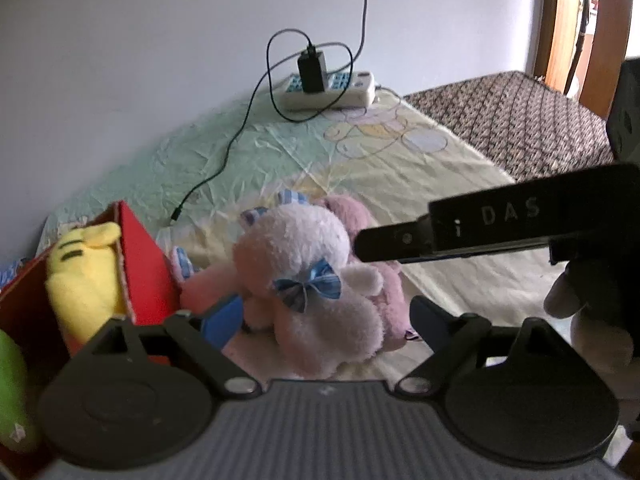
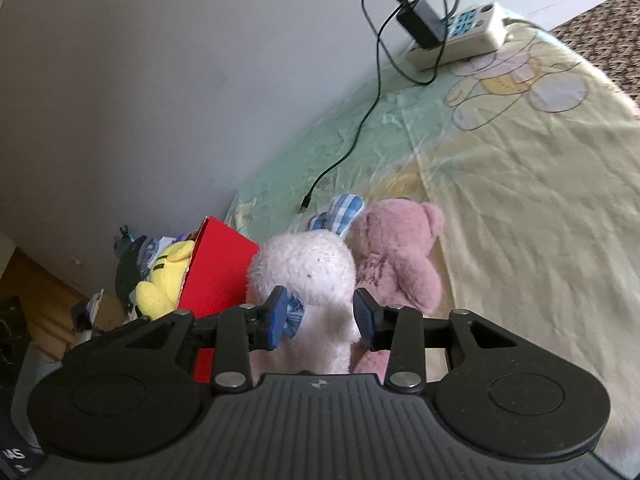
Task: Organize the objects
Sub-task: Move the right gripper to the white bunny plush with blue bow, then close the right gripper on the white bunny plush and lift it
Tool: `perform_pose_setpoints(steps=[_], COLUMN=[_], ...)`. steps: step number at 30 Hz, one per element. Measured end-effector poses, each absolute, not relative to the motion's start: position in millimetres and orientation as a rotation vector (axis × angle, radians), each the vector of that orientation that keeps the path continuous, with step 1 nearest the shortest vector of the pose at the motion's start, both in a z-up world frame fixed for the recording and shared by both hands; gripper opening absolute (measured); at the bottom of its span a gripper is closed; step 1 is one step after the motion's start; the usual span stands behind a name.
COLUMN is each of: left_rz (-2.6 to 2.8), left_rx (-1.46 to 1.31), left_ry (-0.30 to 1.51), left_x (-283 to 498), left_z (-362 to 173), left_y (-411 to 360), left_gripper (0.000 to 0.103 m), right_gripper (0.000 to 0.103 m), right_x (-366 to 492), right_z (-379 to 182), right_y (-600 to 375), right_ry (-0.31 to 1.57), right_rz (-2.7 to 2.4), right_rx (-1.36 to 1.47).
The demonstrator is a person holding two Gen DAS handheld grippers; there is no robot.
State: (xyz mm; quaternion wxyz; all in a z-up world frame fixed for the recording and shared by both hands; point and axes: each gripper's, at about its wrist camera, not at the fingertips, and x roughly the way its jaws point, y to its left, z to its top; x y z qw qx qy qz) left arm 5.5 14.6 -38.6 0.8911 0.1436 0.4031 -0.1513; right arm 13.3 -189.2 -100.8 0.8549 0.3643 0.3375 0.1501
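A white plush bunny [image 1: 304, 248] with a blue checked bow sits on the bed sheet [image 1: 420, 176], leaning on a pink plush [image 1: 390, 292]. My left gripper [image 1: 324, 320] is open, its blue pads on either side of the bunny's lower body without pressing it. From the right, a finger of my right gripper [image 1: 400, 236] reaches the bunny's neck. In the right wrist view my right gripper [image 2: 322, 318] has the white bunny [image 2: 304, 264] between its pads, which lie against both of its sides. The pink plush [image 2: 396, 248] is just to the right.
A red box [image 1: 140, 248] at the left holds a yellow plush [image 1: 84, 272] and something green [image 1: 12, 392]. A power strip [image 1: 352, 88] with a black charger and a trailing cable [image 1: 224, 160] lies by the wall. A hand [image 1: 568, 300] grips the right tool.
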Motion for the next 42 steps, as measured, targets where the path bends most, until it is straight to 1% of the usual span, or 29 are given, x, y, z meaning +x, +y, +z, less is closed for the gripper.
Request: perform_pose_setpoints(steps=[8,10,13,16,17,19,24,29,33,42], left_rz=[-0.323,-0.328,-0.325,-0.32,-0.32,-0.321,-0.336,-0.351,-0.364,-0.413], left_rx=[0.29,0.281,0.269,0.276,0.279,0.276,0.27,0.249,0.218,0.212], left_ry=[0.889,0.906,0.922,0.914,0.912,0.909,0.905,0.908,0.91,0.856], left_x=[29,35,43,47,47,49,50,43,35,0], left_z=[-60,-66,-72,-76,-77,-77,-77,-71,-63,-44], left_y=[15,17,20,21,21,21,21,23,25,21], left_gripper=[0.091,0.088,0.086,0.086,0.085,0.085,0.085,0.084,0.084,0.083], right_gripper=[0.044,0.047,0.051,0.052,0.051,0.046,0.038,0.036,0.032,0.031], right_x=[37,41,46,50,51,50,38,16,-4,-47], right_z=[-112,-115,-119,-124,-125,-125,-117,-106,-99,-72], right_y=[-180,-178,-176,-175,-175,-177,-176,-166,-163,-154], right_ry=[0.733,0.733,0.734,0.742,0.742,0.741,0.725,0.717,0.696,0.631], right_rz=[0.394,0.411,0.422,0.43,0.431,0.429,0.425,0.418,0.399,0.349], right_rx=[0.739,0.742,0.739,0.755,0.763,0.773,0.753,0.674,0.657,0.615])
